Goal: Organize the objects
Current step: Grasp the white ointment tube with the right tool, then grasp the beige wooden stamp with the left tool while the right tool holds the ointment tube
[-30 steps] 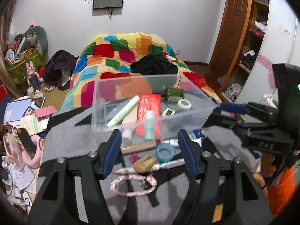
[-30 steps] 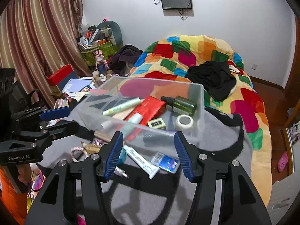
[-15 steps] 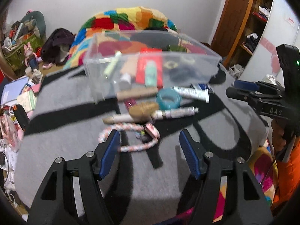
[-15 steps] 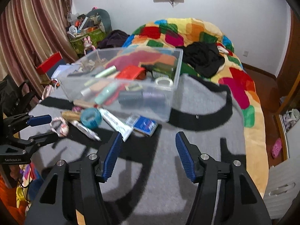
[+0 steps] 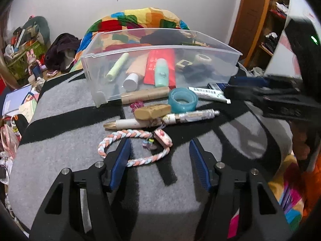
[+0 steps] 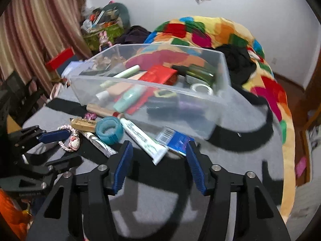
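A clear plastic bin (image 5: 210,46) (image 6: 222,66) sits on a grey and black blanket (image 5: 60,140) and holds tubes, a red packet and tape. In front of it lie a braided pastel cord (image 5: 138,136), a pen (image 5: 160,120), a tan block (image 5: 152,110), a teal tape roll (image 5: 183,100) (image 6: 109,129), a white tube (image 6: 144,140) and a blue packet (image 6: 176,140). My left gripper (image 5: 159,152) is open, low over the braided cord. My right gripper (image 6: 158,156) is open, just before the white tube and blue packet.
A bed with a colourful patchwork quilt (image 6: 210,30) lies behind the bin, with dark clothes (image 6: 238,64) on it. Clutter and books (image 5: 18,98) crowd the floor at left. Curtains (image 6: 40,30) hang at left. A wooden shelf unit (image 5: 266,20) stands at right.
Both grippers have dropped and moved in toward the loose items before the bin. The left now hangs over the braided cord; the right has closed on the tube and packet. Both stay open.
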